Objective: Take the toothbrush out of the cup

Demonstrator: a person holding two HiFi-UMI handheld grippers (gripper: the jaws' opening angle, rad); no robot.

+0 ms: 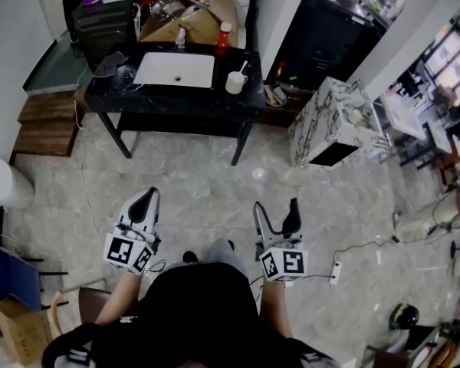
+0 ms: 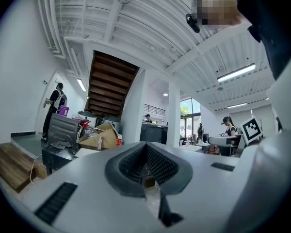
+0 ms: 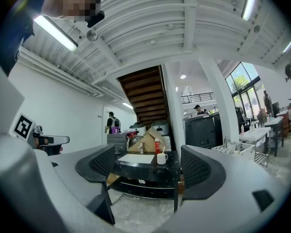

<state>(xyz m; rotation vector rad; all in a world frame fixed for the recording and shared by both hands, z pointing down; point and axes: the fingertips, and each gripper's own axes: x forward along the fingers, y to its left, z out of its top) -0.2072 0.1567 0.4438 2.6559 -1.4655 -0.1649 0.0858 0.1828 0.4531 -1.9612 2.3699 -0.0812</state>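
Observation:
A white cup [image 1: 235, 82] stands at the right end of a black table [image 1: 176, 98], and a toothbrush [image 1: 243, 68] sticks out of it. In the right gripper view the cup [image 3: 161, 158] and toothbrush [image 3: 164, 150] show small and far off, framed between the jaws. Both grippers are held low over the floor, well short of the table. My left gripper [image 1: 143, 200] [image 2: 146, 168] is shut with nothing in it. My right gripper [image 1: 276, 216] [image 3: 148, 168] is open and holds nothing.
On the table are a white sink basin [image 1: 174, 69] and a red-capped bottle [image 1: 224, 36], with a cardboard box [image 1: 199, 10] behind. A marble-patterned cabinet [image 1: 330, 117] stands to the right, wooden steps [image 1: 47, 121] and a white bin [image 1: 4, 182] to the left. A power strip [image 1: 336, 271] lies on the floor.

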